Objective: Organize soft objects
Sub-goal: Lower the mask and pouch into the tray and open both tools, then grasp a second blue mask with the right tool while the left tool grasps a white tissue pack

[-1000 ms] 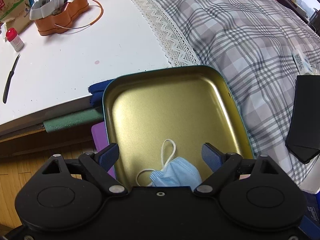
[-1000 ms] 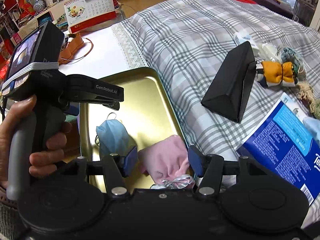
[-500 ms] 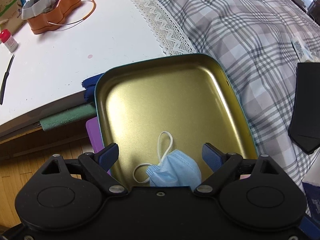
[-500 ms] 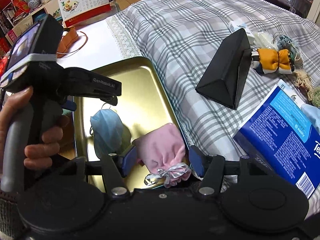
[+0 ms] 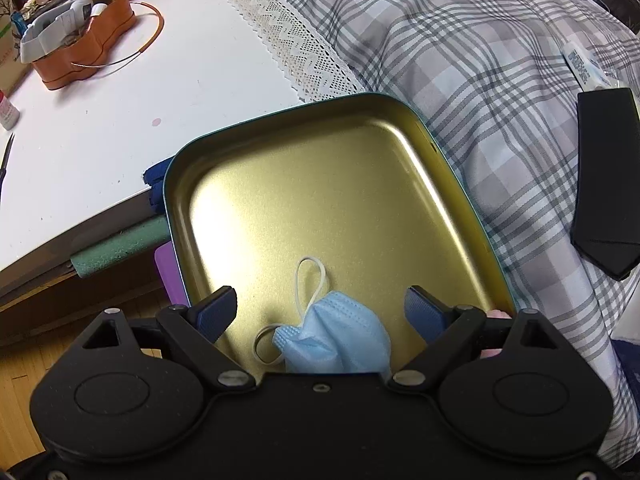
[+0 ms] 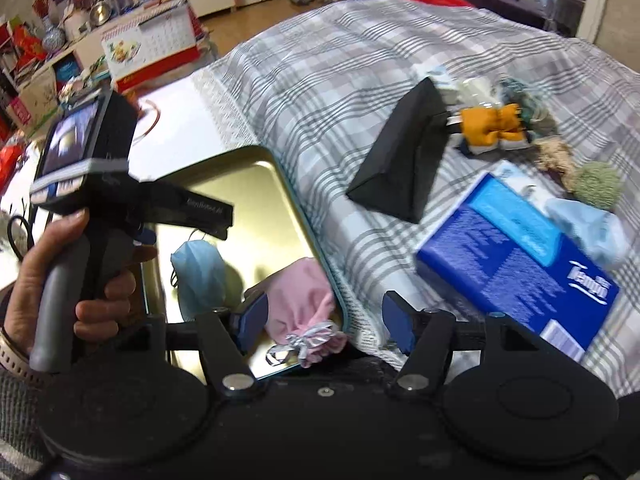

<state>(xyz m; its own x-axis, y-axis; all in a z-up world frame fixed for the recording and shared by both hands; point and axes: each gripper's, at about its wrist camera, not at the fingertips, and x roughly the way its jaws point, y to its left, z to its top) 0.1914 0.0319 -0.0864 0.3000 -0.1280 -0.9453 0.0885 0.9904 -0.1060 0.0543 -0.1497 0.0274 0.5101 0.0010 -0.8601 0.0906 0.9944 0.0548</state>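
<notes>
A gold tin tray [image 5: 320, 184] lies at the edge of a plaid bedcover. A blue face mask [image 5: 336, 340] lies at its near end, between the fingers of my open left gripper [image 5: 320, 312]. In the right wrist view the mask [image 6: 200, 276] and a pink pouch [image 6: 304, 296] with a silver ribbon lie in the tray [image 6: 256, 192]. My right gripper [image 6: 324, 320] is open and empty above the tray's right rim, with the pouch by its left finger. More soft items, such as an orange bow [image 6: 492, 128] and a green pom-pom [image 6: 596, 188], lie at the far right.
A black triangular case [image 6: 404, 164] and a blue tissue pack [image 6: 516, 256] lie on the plaid cover [image 6: 352, 80]. A white table [image 5: 120, 112] holds an orange tin [image 5: 76, 52]. The left hand-held gripper [image 6: 88, 184] stands over the tray's left side.
The right gripper has let go of the pink pouch, which now rests in the tray, and has drawn back to the right. The left gripper has barely moved.
</notes>
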